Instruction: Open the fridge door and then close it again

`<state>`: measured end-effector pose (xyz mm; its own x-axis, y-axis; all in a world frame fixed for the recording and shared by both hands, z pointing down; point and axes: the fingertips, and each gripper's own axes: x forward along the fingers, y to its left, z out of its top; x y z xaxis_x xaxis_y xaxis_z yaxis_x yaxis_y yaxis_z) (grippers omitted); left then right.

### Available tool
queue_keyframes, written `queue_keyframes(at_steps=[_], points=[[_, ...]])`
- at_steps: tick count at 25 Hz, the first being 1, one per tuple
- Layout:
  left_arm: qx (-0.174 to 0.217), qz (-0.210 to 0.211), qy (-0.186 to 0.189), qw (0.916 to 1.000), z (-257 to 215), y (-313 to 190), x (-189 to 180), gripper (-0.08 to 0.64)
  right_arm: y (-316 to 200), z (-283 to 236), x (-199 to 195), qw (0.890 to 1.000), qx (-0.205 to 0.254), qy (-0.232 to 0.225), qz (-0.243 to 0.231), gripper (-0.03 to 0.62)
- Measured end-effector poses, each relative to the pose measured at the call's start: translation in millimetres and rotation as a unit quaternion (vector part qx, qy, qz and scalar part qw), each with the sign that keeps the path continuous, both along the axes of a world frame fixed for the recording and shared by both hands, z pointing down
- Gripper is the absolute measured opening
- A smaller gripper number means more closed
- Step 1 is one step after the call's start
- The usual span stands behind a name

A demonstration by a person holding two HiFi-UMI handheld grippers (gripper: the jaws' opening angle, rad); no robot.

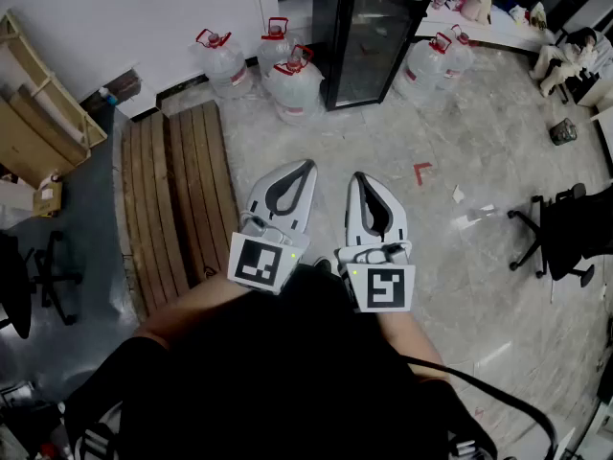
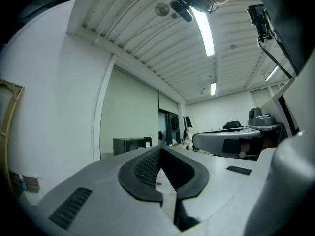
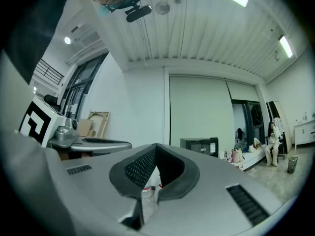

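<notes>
Fridge stands far across the floor among water jugs, well apart from left gripper and right gripper, both with jaws together and empty; its glass door, judged rigid, fragile and seal-held, is best taken at the free edge.

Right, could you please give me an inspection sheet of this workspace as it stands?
Surface: pale stone-look floor, with a red corner mark on it.
Job's things: black glass-door fridge stands ahead, door looks shut, well clear of both grippers.
Clutter: water jugs with red caps on either side of the fridge; wooden slats lie on the floor at left.
Grippers: left gripper and right gripper are side by side, jaws shut, nothing between them.
Cables: black cable trails at lower right.
Surroundings: office chair at right; wooden frames against the left wall; seated person far right.
</notes>
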<state>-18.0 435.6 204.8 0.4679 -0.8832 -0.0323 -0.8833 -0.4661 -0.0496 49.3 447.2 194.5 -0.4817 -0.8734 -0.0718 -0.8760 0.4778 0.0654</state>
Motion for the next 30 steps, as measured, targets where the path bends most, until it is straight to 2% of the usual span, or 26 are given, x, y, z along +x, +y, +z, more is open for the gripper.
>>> queue_keyframes(at_steps=[8,12,19,25,30], points=[[-0.004,-0.002,-0.004,1.0,1.2,3.2,24.3,0.008,0.0,-1.6,27.6,1.0,0.002,0.001,0.005,0.015],[-0.003,-0.014,0.003,0.9999,3.3,8.1,37.6,0.008,0.6,0.8,41.2,1.0,-0.001,-0.012,-0.01,0.015],[-0.015,-0.033,-0.005,0.9993,6.4,3.8,38.0,0.008,-13.2,5.0,47.0,0.999,-0.012,-0.03,-0.025,0.015],[-0.037,-0.041,-0.007,0.9985,30.0,-40.9,29.2,0.008,-55.3,25.6,36.3,0.999,-0.027,-0.013,-0.03,0.015],[-0.056,-0.035,0.005,0.9978,50.5,-109.3,20.3,0.008,-118.0,43.5,31.9,0.999,-0.045,0.006,-0.017,0.015]])
